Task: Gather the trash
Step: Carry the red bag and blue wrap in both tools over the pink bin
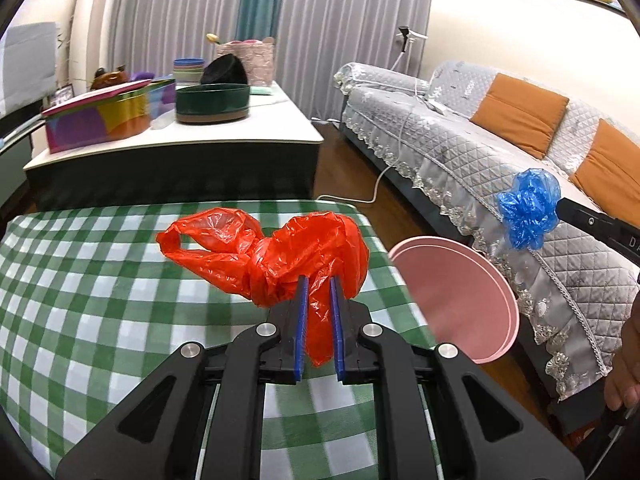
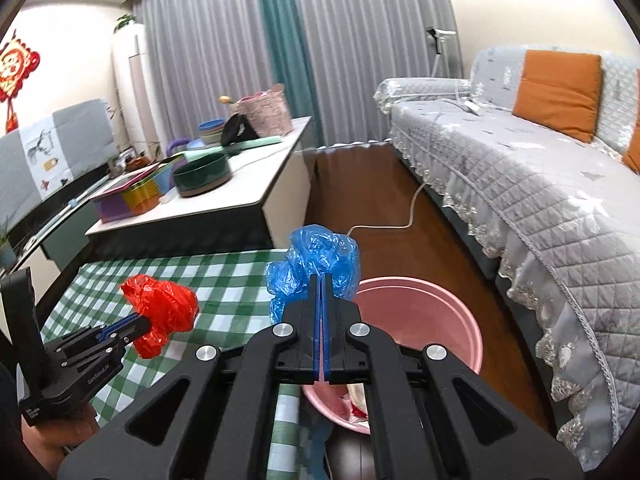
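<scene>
My left gripper (image 1: 319,284) is shut on a crumpled red plastic bag (image 1: 272,252) and holds it above the green checked tablecloth (image 1: 100,300). It also shows in the right wrist view (image 2: 146,322) with the red bag (image 2: 164,312). My right gripper (image 2: 321,280) is shut on a crumpled blue plastic bag (image 2: 316,264), held above the near rim of a pink bin (image 2: 424,320). In the left wrist view the blue bag (image 1: 528,210) hangs to the right, above and beyond the pink bin (image 1: 460,296). Some trash lies at the bin's bottom.
A white side table (image 2: 224,200) with a green bowl (image 2: 202,174) and colourful boxes stands behind. A grey quilted sofa (image 2: 540,184) with orange cushions runs along the right. A white cable (image 2: 400,216) crosses the wooden floor.
</scene>
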`<state>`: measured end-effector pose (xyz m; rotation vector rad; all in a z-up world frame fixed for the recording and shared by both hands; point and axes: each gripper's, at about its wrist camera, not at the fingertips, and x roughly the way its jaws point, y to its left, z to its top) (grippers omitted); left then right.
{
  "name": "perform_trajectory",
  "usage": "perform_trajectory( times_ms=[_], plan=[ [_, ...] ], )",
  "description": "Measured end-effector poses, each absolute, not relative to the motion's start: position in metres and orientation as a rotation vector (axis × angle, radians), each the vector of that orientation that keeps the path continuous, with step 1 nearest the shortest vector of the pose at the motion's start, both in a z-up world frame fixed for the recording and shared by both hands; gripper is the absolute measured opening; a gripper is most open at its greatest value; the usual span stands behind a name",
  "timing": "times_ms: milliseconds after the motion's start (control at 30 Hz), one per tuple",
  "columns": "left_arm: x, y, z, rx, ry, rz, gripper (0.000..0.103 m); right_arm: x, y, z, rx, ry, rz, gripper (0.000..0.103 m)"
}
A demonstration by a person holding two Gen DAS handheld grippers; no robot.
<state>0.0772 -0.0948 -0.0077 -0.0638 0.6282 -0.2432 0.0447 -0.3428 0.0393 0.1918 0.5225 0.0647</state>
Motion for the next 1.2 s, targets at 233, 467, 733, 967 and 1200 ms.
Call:
perform_trajectory(
  times_ms=[233, 467, 733, 967, 1200],
  plan=[
    [0.079, -0.119, -0.003, -0.054, 0.617, -0.294, 0.011, 0.042, -0.371, 0.037, 0.214, 0.523, 0.001, 0.001],
    [0.084, -0.147, 0.0, -0.016, 0.613, -0.353, 0.011, 0.045, -0.392, 0.033, 0.238, 0.527, -0.044, 0.001],
    [0.096, -0.17, 0.002, 0.01, 0.613, -0.388, 0.011, 0.051, -0.405, 0.029, 0.252, 0.53, -0.069, 0.001],
    [0.106, -0.189, 0.002, 0.028, 0.612, -0.414, 0.011, 0.059, -0.413, 0.025, 0.269, 0.537, -0.086, 0.001],
    [0.121, -0.208, 0.002, 0.045, 0.614, -0.443, 0.011, 0.068, -0.422, 0.018, 0.295, 0.553, -0.104, 0.001]
  ],
)
